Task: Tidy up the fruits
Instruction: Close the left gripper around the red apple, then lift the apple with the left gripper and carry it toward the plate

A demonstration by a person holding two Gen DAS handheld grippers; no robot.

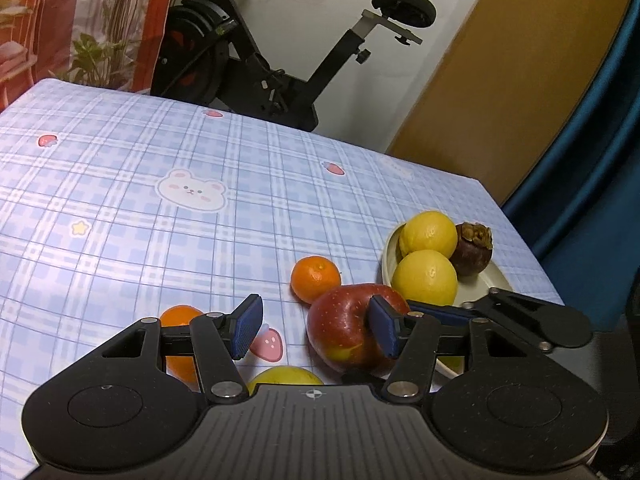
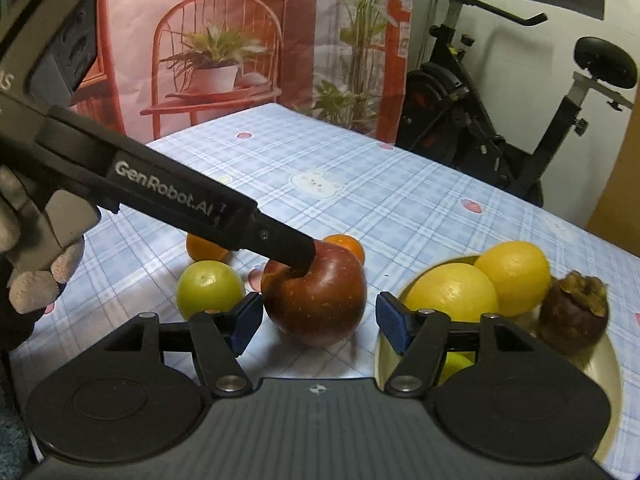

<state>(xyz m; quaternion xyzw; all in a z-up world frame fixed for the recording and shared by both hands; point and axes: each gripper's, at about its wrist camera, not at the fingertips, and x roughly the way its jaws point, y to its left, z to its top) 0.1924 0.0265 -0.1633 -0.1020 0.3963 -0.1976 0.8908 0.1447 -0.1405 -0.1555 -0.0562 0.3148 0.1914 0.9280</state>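
The apple (image 2: 316, 300) lies on the table just in front of our right gripper (image 2: 316, 322), a little left of the middle of its gap, and the bowl (image 2: 386, 356) with two lemons (image 2: 452, 294), a dark round fruit (image 2: 572, 316) and a small green fruit low inside stands just to the right of it. Our right jaws are open wide and hold nothing; the apple is not yet between the pads. Our left gripper (image 1: 316, 326) is also open and empty, and in the right view one of its fingers (image 2: 280, 246) touches the top of the apple near the stem hollow. The apple is round, so no long axis matters; we judge the right hand is better placed, needing only a short push forward. A green fruit (image 2: 210, 290) and two oranges (image 2: 346, 244) lie loose on the table behind. The table carries a blue checked cloth (image 1: 160, 152) with bears and strawberries, flat and smooth. Behind it stand an exercise bike (image 1: 280, 60) and a printed curtain (image 2: 240, 40).
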